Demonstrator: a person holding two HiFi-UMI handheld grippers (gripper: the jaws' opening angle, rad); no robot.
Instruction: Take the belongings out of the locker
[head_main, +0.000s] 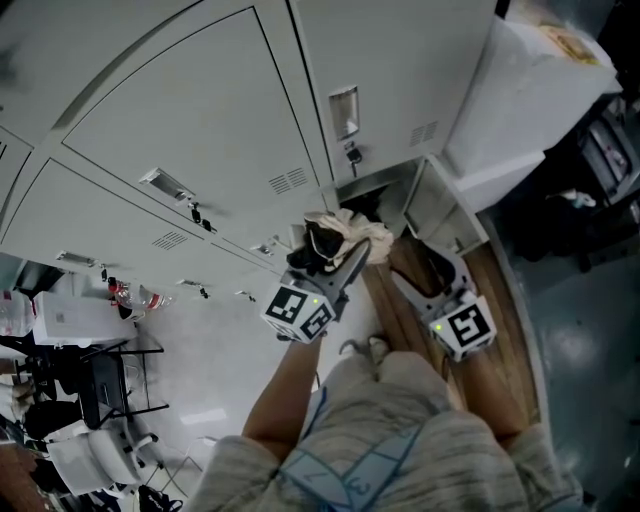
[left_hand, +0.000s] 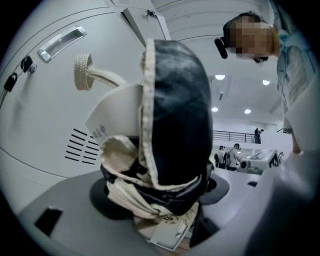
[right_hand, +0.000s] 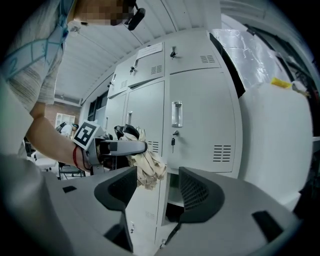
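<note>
Plainly the cloth bag (left_hand: 170, 125), a crumpled cream-and-black bundle, is clear of the locker. It is pinched in the left gripper (left_hand: 160, 197), whose jaws are closed on its lower folds. The bulk of it stands up out of the jaws along the gripper's own line, and a woven cream strap (left_hand: 92, 72) loops off to one side.

In the head view the bundle hangs just in front of the open compartment (head_main: 382, 198). It sits a little to the compartment's left, against the shut doors of the neighbouring lockers.

The right gripper (right_hand: 157, 187) holds nothing. Its jaws stand apart and point at the compartment, and the edge of the swung-out locker door (right_hand: 145, 210) shows in the gap between them. The bag therefore lies up and to the left of the right gripper, while the compartment lies straight ahead of it. That makes the right hand the nearer one for anything left inside.

The interior is dark and mostly screened by the door, so whether more belongings remain there cannot be told from these views.

The next move is probably to carry the bag away from the locker front and set it down. The loose strap will need to be kept from catching on the door edge.
</note>
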